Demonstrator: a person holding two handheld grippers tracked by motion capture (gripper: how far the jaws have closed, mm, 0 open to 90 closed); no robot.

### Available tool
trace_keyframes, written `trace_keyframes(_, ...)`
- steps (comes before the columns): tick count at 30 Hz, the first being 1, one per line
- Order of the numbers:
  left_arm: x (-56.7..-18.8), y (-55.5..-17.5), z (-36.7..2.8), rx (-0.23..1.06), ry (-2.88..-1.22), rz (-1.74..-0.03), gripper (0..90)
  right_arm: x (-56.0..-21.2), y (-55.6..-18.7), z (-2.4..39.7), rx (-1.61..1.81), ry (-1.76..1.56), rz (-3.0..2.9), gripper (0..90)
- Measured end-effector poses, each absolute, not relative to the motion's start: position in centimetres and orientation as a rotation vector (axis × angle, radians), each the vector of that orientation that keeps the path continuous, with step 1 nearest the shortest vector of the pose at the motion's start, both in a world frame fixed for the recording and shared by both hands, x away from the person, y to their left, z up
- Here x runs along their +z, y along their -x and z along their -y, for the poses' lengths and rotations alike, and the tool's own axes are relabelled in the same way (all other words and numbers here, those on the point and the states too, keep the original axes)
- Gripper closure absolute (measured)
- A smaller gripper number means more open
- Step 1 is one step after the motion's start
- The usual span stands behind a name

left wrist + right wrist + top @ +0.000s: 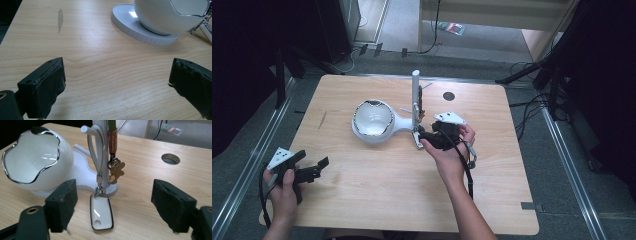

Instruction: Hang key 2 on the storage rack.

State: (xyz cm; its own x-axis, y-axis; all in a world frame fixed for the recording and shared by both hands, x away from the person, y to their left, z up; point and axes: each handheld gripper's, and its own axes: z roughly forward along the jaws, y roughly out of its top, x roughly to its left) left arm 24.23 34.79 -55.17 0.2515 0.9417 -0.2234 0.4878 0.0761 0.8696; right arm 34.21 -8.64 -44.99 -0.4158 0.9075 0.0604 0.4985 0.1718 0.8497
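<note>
A white stand holds an egg-shaped bowl [372, 120] [32, 162] with a chrome rim and an upright post [415, 95] [100, 122]. From the post's peg a white key fob [101, 212] [417, 139] hangs on a pale strap, its body lying flat on the table. Beside it a brown bear charm [117, 171] dangles from an olive and orange lanyard. My right gripper [115, 197] [426, 135] is open, jaws wide on either side of the fob without touching it. My left gripper [117, 75] [312, 160] is open over bare wood at the front left.
The stand's round base [140, 35] lies ahead of the left gripper. A cable hole [449, 96] [170, 159] sits in the tabletop behind the post. The wooden table [362, 190] has bare room in front and at the right; a dark stain [60, 20] marks the left.
</note>
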Motion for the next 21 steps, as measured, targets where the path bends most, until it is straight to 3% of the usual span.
trace_keyframes(21, -55.2, -24.2, -34.7, 0.587, -1.569, -1.375, 1.1, -45.2, -32.9, 11.7, 1.160, -1.322, -1.950, 20.1)
